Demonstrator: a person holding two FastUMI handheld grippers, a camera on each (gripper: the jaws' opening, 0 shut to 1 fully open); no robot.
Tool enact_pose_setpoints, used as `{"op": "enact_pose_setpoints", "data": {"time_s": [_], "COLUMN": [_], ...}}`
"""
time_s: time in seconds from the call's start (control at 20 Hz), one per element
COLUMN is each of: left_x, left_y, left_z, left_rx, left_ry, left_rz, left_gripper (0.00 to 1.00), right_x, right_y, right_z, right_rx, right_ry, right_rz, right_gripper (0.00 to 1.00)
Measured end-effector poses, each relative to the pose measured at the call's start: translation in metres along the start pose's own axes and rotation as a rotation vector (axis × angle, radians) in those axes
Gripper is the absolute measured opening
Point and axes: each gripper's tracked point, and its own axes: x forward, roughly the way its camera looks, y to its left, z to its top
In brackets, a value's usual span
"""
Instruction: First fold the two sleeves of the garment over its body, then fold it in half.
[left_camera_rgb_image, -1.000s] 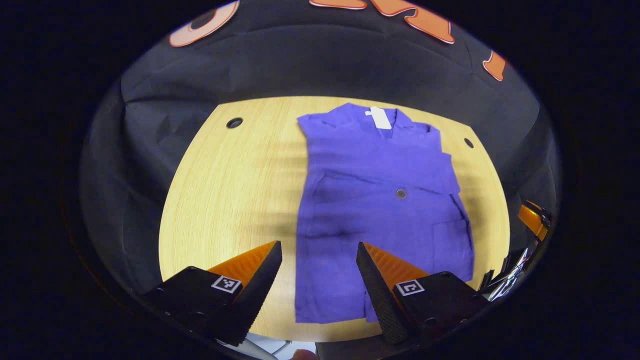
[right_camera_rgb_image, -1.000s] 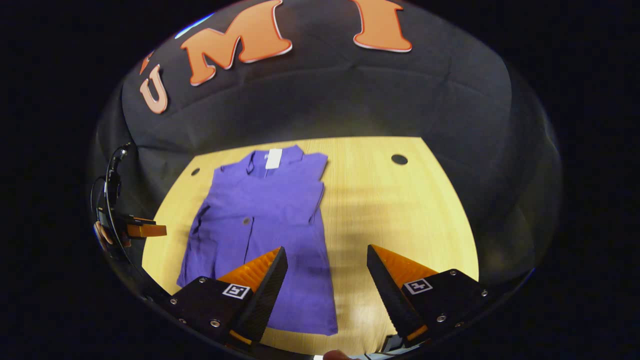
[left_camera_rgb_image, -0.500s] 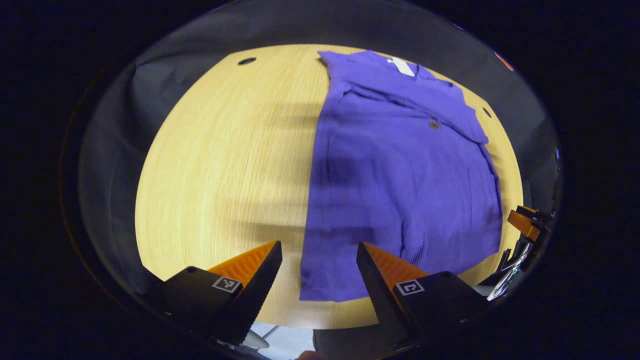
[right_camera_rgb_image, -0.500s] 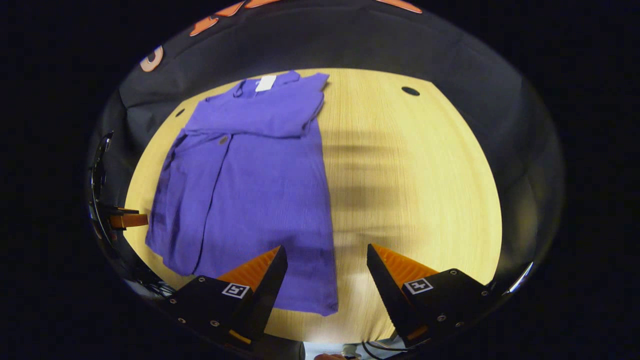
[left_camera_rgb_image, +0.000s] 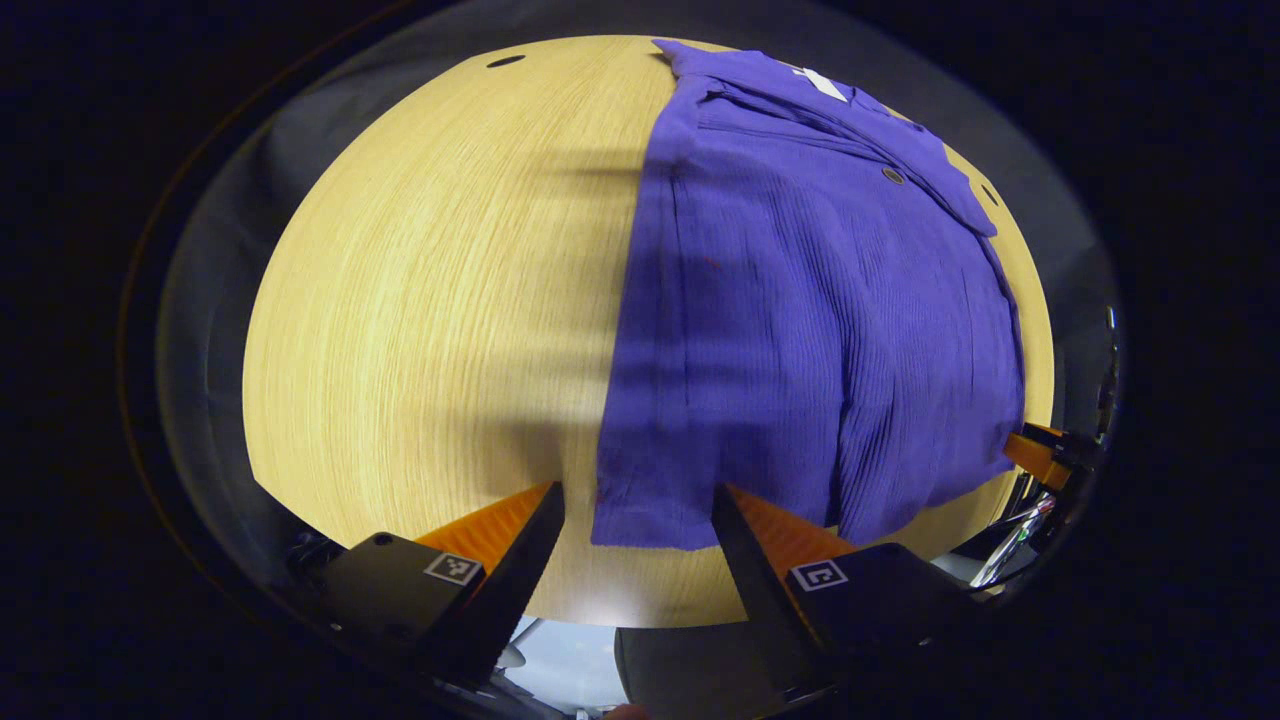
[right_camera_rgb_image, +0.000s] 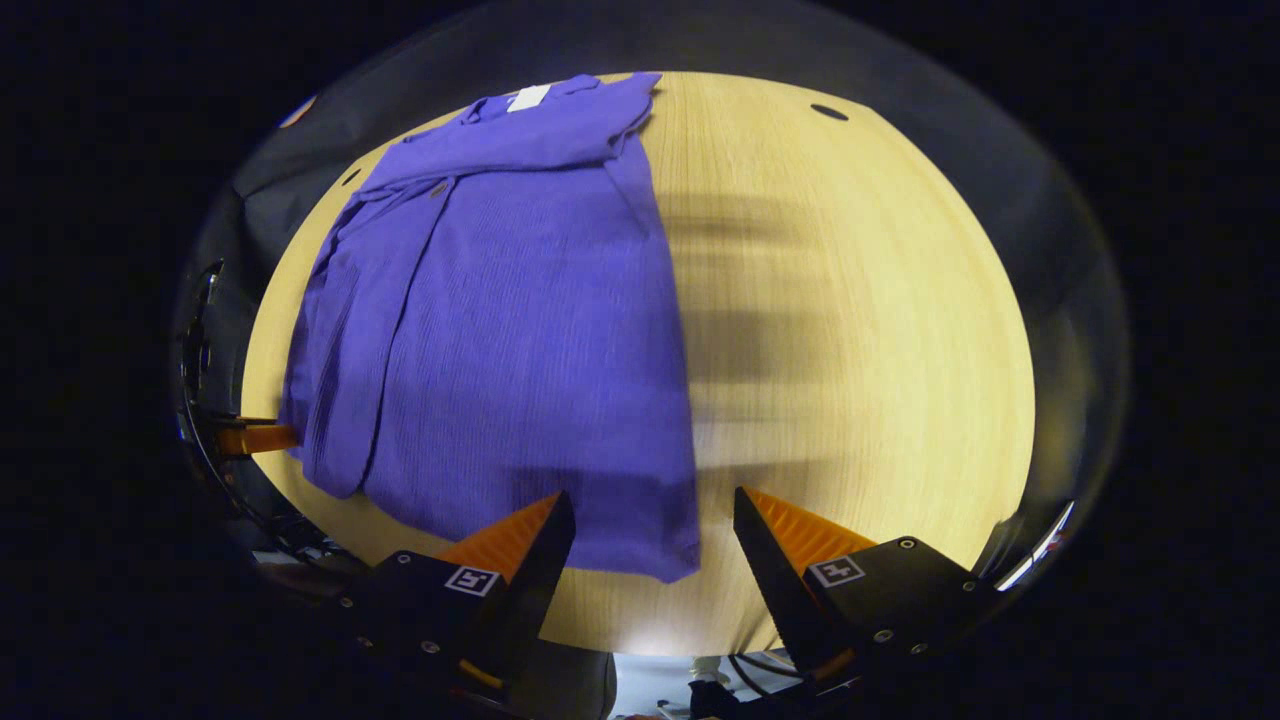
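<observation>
A purple button shirt (left_camera_rgb_image: 800, 300) lies flat on a light wooden table (left_camera_rgb_image: 430, 300), collar at the far end, both sleeves folded over its body. In the left gripper view my left gripper (left_camera_rgb_image: 638, 520) is open, its fingers straddling the hem's near left corner (left_camera_rgb_image: 640, 525) just above it. In the right gripper view the same shirt (right_camera_rgb_image: 520, 300) lies left of centre, and my right gripper (right_camera_rgb_image: 652, 545) is open, straddling the hem's near right corner (right_camera_rgb_image: 660, 560). The other gripper's finger (left_camera_rgb_image: 1040, 455) peeks in at the right edge.
The table has small round holes near its far corners (right_camera_rgb_image: 828, 112) (left_camera_rgb_image: 505, 61). Its near edge (right_camera_rgb_image: 650, 645) runs just below the hem. Black cloth walls surround the table. Bare wood (right_camera_rgb_image: 860, 330) stretches right of the shirt.
Both grippers have come down and forward toward the shirt's bottom hem; the shirt looms larger. Both stay open and the garment has not moved.
</observation>
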Motion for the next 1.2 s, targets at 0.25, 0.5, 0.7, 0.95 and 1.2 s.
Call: {"op": "enact_pose_setpoints", "data": {"time_s": [0.25,0.5,0.7,0.95,1.2], "left_x": [0.003,0.010,0.010,0.001,-0.028], "left_y": [-0.003,-0.023,-0.030,-0.032,-0.035], "left_z": [0.002,0.013,0.013,0.020,0.053], "left_rx": [0.004,0.028,0.038,0.065,0.075], "left_ry": [0.018,0.055,0.051,0.063,0.008], "left_rz": [0.013,-0.032,-0.097,-0.124,-0.154], "left_gripper": [0.87,0.46,0.14,0.07,0.07], "right_x": [-0.001,-0.004,-0.001,-0.018,-0.054], "right_y": [0.001,0.010,0.020,0.026,0.040], "right_z": [-0.015,-0.012,-0.009,0.015,0.049], "right_rx": [-0.013,0.040,0.185,0.216,0.171], "right_ry": [0.068,0.109,0.126,0.080,0.005], "right_rz": [-0.028,-0.015,0.053,0.110,0.164], "right_gripper": [0.98,0.51,0.12,0.08,0.08]}}
